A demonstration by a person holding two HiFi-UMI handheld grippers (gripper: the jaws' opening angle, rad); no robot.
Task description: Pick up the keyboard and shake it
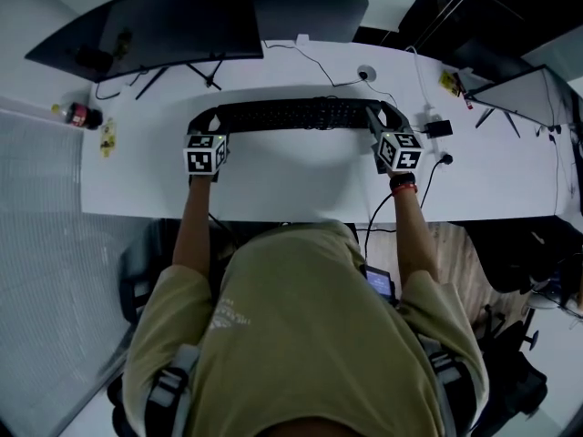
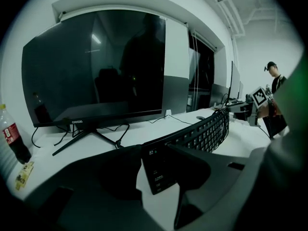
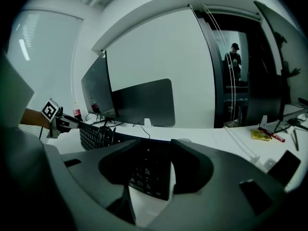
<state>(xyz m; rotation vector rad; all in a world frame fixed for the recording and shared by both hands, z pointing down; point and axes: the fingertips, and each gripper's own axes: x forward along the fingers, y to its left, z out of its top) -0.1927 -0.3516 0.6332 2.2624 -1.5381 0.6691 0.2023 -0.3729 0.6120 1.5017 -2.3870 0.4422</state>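
Observation:
A long black keyboard [image 1: 291,115] spans the space between my two grippers over the white desk [image 1: 301,185]. My left gripper [image 1: 208,124] is shut on its left end. In the left gripper view that end [image 2: 161,165] sits pinched between the jaws, and the key rows [image 2: 207,131] run away to the right, tilted up on edge. My right gripper [image 1: 377,119] is shut on the right end. The right gripper view shows the number-pad end [image 3: 147,170] between the jaws. Both marker cubes face the head camera.
A large dark monitor [image 1: 173,21] on a thin stand sits at the back left, with another screen [image 1: 519,89] at the far right. A cola bottle [image 1: 77,115] and a yellow packet [image 1: 107,137] lie at the desk's left end. Cables and a black adapter [image 1: 437,127] are at the right.

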